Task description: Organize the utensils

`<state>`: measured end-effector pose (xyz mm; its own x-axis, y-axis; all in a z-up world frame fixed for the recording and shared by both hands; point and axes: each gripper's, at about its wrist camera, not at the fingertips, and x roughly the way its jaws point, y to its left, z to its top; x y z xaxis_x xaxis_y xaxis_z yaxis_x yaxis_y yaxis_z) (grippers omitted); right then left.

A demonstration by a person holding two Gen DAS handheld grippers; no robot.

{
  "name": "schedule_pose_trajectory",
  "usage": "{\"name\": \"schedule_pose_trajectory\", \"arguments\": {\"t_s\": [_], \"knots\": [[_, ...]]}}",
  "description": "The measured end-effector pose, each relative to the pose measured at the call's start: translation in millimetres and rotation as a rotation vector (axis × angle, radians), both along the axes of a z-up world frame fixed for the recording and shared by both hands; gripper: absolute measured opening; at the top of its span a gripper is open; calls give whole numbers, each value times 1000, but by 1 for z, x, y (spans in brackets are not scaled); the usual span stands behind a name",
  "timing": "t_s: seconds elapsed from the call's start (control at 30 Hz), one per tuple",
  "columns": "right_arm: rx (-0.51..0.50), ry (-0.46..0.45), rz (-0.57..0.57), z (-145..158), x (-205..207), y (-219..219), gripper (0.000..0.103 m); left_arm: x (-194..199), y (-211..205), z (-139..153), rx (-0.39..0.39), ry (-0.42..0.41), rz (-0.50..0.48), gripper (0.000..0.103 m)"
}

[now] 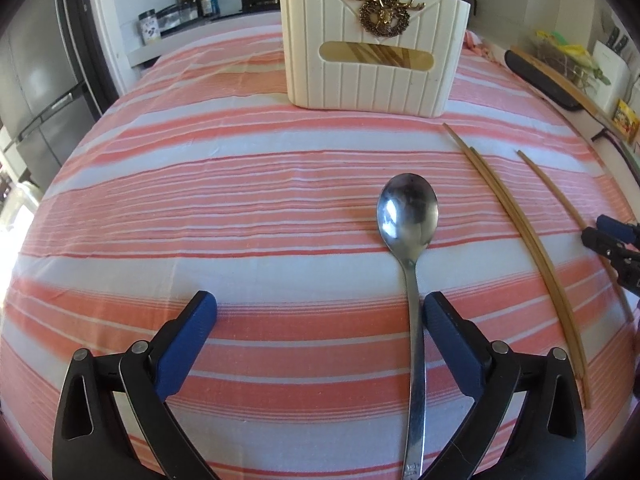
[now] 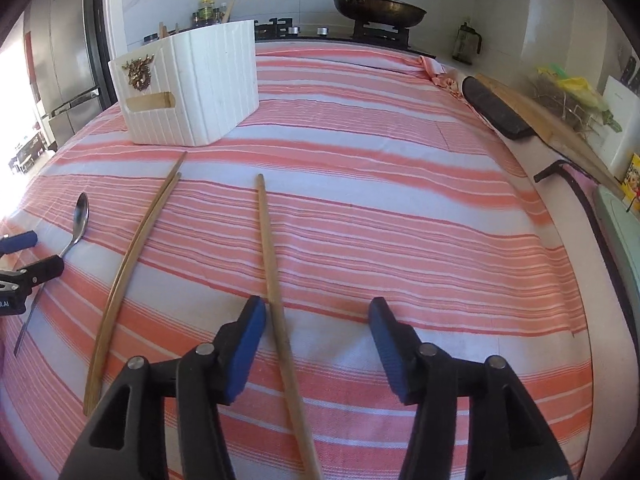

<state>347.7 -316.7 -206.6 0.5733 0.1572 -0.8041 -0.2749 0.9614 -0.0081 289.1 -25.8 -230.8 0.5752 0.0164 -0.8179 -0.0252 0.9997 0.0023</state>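
Pink and white striped cloth is covering the bench in the left wrist view, with a fridge standing off to the left. Far back, a white holder with a brass deer emblem is sitting upright, chopsticks showing through its slot. A metal spoon is lying bowl-up, its handle running between the jaws of the left gripper, just beside the right-hand pad; the jaws are standing wide apart, gripping nothing. Right of the spoon a pair of chopsticks is lying together, and a single chopstick is lying farther right.

Seen from the right wrist, the stove with a lidded pan is appearing behind the holder, something the other camera mostly hides. The right gripper is hanging with its jaws released, the single chopstick lying between them close to the left-hand pad, unpinched. The pair and the spoon are lying off to the left.
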Motion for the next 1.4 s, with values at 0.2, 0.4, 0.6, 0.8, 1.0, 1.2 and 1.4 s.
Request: {"name": "schedule_pose_trajectory", "arguments": {"t_s": [0.2,0.4,0.6,0.8,1.0,1.2,1.4], "knots": [[-16,35,137,-5,-2,22,103,-1,-1,0,1,-2,0,103],[1,45,135,-2,1,20,103,-1,0,0,-3,-2,1,103],[0,44,136,-2,0,20,103,-2,1,0,-5,-4,2,103],[-1,44,136,-2,0,21,103,-2,1,0,-5,-4,2,103],[-1,44,136,-2,-1,21,103,-2,1,0,-5,-4,2,103],[-1,44,136,-3,-1,21,103,-2,1,0,-5,-4,2,103],[-1,44,137,-3,-1,21,103,-2,1,1,-5,-4,2,103]]}}
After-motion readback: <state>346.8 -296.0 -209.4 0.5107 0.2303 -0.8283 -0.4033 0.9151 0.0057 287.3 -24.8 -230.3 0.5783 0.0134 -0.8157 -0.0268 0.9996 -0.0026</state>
